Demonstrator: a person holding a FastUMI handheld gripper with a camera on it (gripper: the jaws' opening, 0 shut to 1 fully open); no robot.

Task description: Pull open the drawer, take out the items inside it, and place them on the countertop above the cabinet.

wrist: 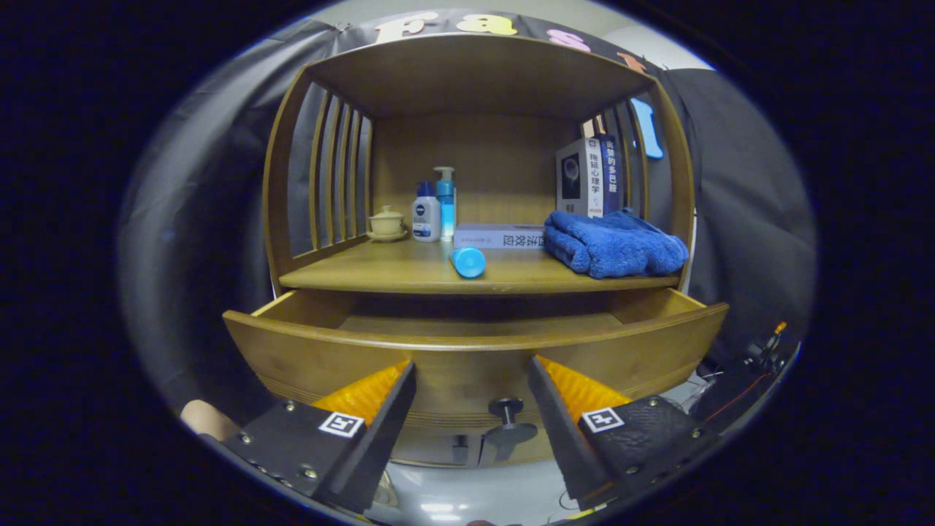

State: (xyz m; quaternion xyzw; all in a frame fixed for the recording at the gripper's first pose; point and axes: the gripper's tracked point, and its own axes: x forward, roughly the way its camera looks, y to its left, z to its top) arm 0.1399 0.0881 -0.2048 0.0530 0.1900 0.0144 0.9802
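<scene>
The wooden cabinet's drawer (475,351) is pulled out toward me, and the part of its inside that shows is bare wood; its front wall hides the rest. A dark round knob (509,406) sticks out of the drawer front, low between my fingers. My gripper (471,372) is open, its fingers spread to either side of the knob and touching nothing. On the countertop (409,274) above the drawer, a blue tube (467,261) lies near the front edge, pointing its cap at me.
Further back on the countertop stand a lidded cup (386,221), a white bottle (426,212) and a blue pump bottle (445,199). A flat book (498,236), a folded blue towel (615,242) and upright books (590,176) fill the right side. Slatted sides and a roof enclose the shelf.
</scene>
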